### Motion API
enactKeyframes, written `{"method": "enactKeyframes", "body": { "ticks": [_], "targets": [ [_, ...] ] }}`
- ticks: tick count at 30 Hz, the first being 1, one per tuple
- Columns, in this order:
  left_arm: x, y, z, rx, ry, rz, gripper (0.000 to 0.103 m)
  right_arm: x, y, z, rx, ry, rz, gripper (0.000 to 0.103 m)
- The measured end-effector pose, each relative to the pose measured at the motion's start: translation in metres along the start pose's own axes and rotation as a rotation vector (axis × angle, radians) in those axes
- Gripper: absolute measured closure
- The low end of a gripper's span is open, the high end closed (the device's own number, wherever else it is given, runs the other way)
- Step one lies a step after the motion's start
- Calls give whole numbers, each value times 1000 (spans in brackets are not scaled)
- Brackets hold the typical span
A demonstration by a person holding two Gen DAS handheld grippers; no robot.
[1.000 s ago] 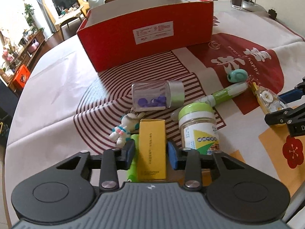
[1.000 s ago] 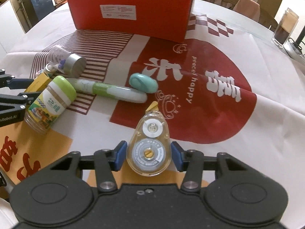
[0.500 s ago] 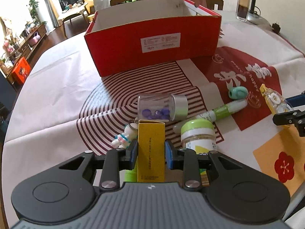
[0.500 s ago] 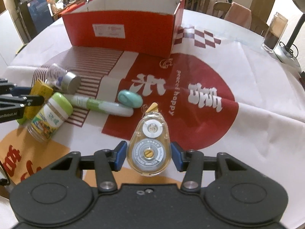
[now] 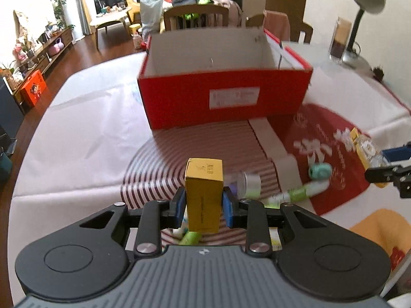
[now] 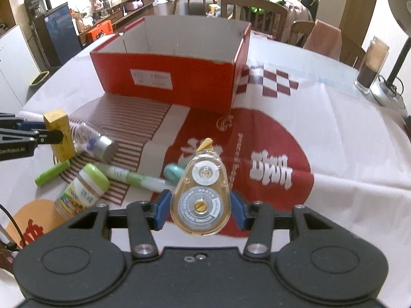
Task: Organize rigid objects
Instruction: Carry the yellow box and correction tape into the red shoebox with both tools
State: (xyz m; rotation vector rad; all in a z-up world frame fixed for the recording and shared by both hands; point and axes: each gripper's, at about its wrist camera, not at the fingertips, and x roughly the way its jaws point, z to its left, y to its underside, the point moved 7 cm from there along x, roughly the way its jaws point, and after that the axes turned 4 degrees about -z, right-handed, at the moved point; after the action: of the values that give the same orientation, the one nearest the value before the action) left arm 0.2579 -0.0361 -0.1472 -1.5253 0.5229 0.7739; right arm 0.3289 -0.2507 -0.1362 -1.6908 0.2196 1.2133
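Observation:
My left gripper is shut on a yellow box and holds it above the table, facing the open red box. My right gripper is shut on a clear correction-tape dispenser, also lifted, with the red box ahead. On the cloth lie a clear vial with a silver cap, a green-lidded jar, a green pen, a green tube and a teal eraser. The yellow box in the left gripper shows at the left of the right wrist view.
A glass with a dark drink and a lamp base stand at the table's far right. Chairs stand behind the red box. The table edge curves away at the left.
Both grippers have risen from the table with their objects and tilted up toward the red box. The left gripper closed on the yellow box and lifted it off the pile.

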Motion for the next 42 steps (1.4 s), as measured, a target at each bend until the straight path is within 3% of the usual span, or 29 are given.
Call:
{"method": "enactKeyframes", "body": {
  "ticks": [21, 34, 42],
  "targets": [
    [1, -110, 26, -29, 2, -100, 74, -2, -117, -5, -83, 3, -146, 54],
    [33, -179, 33, -6, 17, -89, 74, 28, -176, -8, -92, 25, -166, 54],
    [66, -204, 34, -4, 30, -56, 74, 63, -201, -7, -107, 51, -159, 54]
  ]
}}
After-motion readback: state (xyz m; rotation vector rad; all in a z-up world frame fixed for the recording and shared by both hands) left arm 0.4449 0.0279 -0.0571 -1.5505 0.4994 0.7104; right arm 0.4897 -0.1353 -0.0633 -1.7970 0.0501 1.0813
